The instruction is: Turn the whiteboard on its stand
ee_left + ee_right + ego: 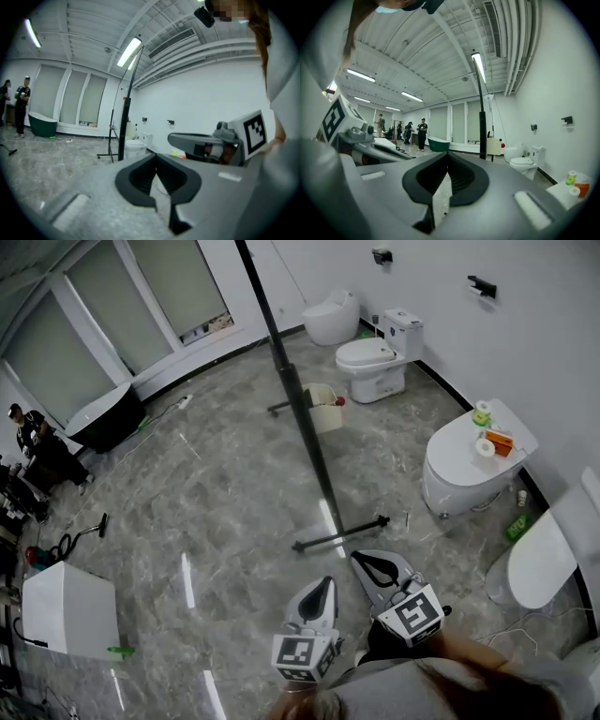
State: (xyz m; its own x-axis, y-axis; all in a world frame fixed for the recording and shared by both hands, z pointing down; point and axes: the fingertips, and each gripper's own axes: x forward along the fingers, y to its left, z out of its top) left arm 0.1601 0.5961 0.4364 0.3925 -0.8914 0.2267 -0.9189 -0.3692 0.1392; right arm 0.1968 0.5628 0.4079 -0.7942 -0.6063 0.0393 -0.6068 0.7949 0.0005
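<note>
- Toilets [379, 360]: four
- Whiteboard [298, 399]: one
- Bathtub [105, 418]: one
- Tape rolls [485, 447]: two
- White box [64, 607]: one
- Wall fittings [481, 285]: two
- Persons [423, 132]: at least three
- Grippers: two, left gripper [325, 583] and right gripper [361, 559]

Left gripper [325, 583], right gripper [360, 560]: closed, empty.

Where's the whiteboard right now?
Head view, centre: the whiteboard stands edge-on, just ahead of the left hand-held gripper and right hand-held gripper, toilets to its right.

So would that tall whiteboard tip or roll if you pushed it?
Probably rolls or swivels: the whiteboard stands edge-on over a thin foot bar on smooth floor. Tall and narrow, so a high shove might tip it.
</note>
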